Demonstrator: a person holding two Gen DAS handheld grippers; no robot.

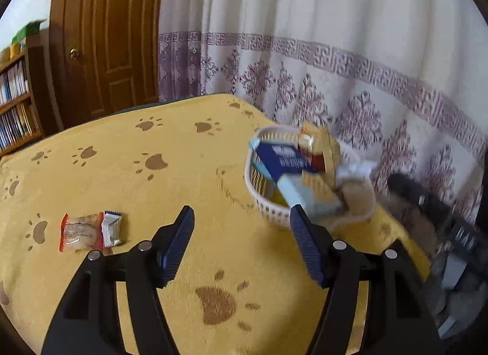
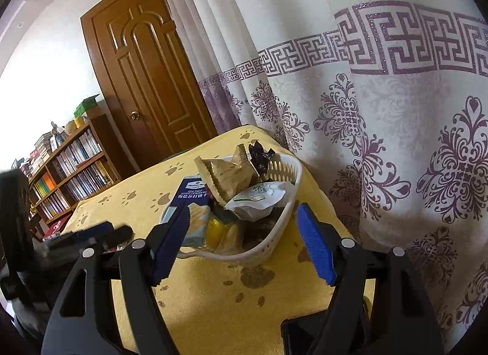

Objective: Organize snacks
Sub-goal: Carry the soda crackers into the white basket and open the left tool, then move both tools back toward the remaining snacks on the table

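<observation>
Standing on the yellow paw-print cloth point(image 1: 189, 172), near the edge by the patterned curtain point(image 1: 335, 50), a white slotted basket point(image 1: 268, 211) serves as my landmark. It is already full of snacks: a dark blue cracker box point(image 2: 193, 195) leans at its near-left side, beige zigzag-edged packets point(image 2: 225, 176) stick up in the middle, a small dark wrapper point(image 2: 259, 158) stands at the far side, and a white packet with green print point(image 2: 259, 199) lies toward the curtain side. The left gripper point(image 1: 242, 217) hangs over the cloth just left of the basket, its blue pads apart with nothing between them. The right gripper point(image 2: 244, 217) faces the basket from the near side, its jaws also apart and empty, the basket framed between them but not touched. Well to the left of the basket, two small wrapped snacks lie side by side on the cloth: an orange-edged packet point(image 1: 80, 231) and a silver-white one point(image 1: 111, 228), touching each other.
</observation>
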